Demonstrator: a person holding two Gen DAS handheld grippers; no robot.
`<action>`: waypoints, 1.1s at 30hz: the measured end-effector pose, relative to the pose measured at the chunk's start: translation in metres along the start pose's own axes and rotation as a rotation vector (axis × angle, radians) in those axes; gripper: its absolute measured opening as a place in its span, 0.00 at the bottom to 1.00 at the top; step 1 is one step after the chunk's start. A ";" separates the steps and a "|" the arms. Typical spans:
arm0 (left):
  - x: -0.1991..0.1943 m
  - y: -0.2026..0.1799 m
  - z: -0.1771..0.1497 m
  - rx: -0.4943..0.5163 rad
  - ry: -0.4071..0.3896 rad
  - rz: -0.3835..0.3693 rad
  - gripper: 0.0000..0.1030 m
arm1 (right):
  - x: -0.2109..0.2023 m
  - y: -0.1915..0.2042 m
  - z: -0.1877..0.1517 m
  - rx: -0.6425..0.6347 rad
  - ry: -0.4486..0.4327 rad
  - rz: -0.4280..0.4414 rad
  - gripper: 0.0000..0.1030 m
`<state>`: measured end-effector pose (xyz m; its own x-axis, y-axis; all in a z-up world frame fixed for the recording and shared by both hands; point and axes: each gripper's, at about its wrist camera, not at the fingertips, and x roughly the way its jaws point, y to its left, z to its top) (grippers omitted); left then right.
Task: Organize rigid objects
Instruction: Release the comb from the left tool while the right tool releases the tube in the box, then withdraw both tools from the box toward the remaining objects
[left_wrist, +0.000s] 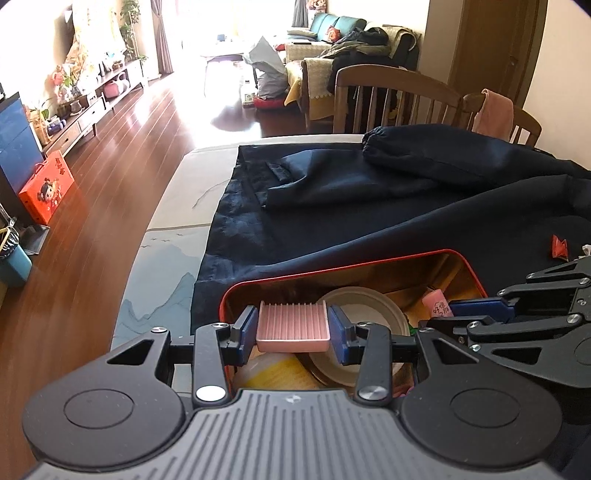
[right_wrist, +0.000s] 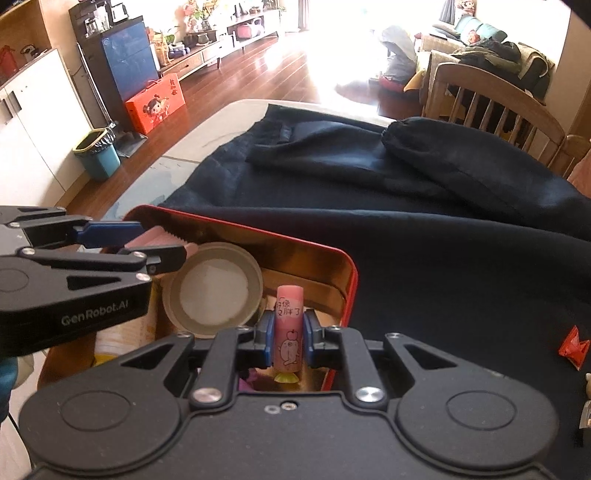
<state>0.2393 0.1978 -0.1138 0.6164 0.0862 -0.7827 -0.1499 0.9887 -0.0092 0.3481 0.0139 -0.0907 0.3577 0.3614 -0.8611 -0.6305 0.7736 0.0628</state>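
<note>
Pink ridged tray (left_wrist: 292, 325) top face in left view only.

Your light is all daylight from the far window (left_wrist: 236, 22): it's blown out to white in both views, and the glare runs down the wood floor (left_wrist: 192, 122) as a hot streak. Foreground sits in shade; the dark cloth (right_wrist: 424, 240) loses most of its fold detail. The tin (left_wrist: 465, 269) interior reads warm and dim. Heavy fisheye bend at your edges, black vignette in the top corners. Near parts are sharp, far room goes soft.
</note>
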 end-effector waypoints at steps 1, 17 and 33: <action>0.001 0.000 0.000 0.001 0.000 -0.002 0.39 | 0.000 0.000 -0.001 0.002 0.002 0.003 0.15; 0.004 -0.012 -0.005 0.019 0.036 -0.003 0.40 | -0.024 0.003 -0.009 0.008 -0.026 0.044 0.39; -0.031 -0.022 -0.012 0.025 -0.001 -0.019 0.52 | -0.065 0.000 -0.021 0.045 -0.088 0.070 0.43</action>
<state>0.2142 0.1719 -0.0974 0.6197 0.0678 -0.7819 -0.1191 0.9928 -0.0083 0.3108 -0.0206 -0.0456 0.3744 0.4583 -0.8061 -0.6249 0.7669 0.1458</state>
